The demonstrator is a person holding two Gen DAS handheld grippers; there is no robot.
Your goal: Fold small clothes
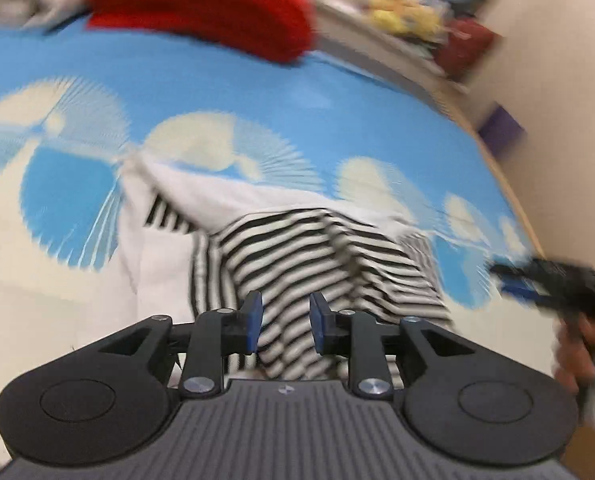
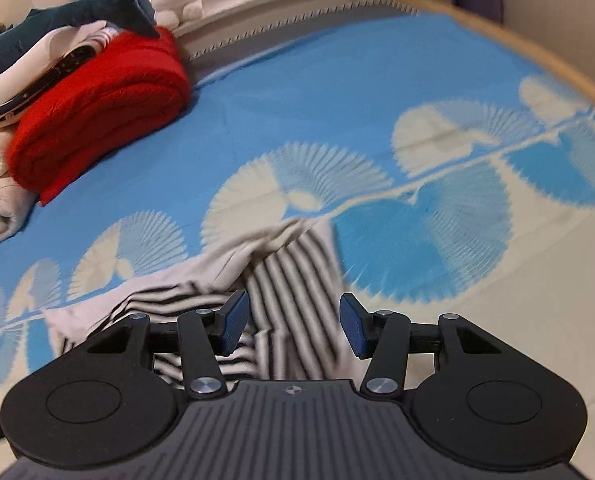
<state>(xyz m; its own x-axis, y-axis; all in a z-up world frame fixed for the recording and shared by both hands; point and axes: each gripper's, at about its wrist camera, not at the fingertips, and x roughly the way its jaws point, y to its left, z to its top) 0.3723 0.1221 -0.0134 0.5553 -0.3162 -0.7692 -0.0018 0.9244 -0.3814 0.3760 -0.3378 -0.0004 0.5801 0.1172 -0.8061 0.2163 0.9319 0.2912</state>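
Garment: my striped garment lies rumpled on the blue patterned bedspread, just under both claws.
Left claw: slightly parted, holding nothing.
Right claw: wider apart, empty.
Handling: I judge it light, limp, unbreakable; best pinched at a white hem.
Room: open bedspread ahead; red folded blanket well apart.

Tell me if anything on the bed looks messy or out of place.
The striped garment lies rumpled on the blue patterned sheet, one part turned over showing its plain white side, not folded flat. The red blanket is folded. Nothing looks spilled or damaged.
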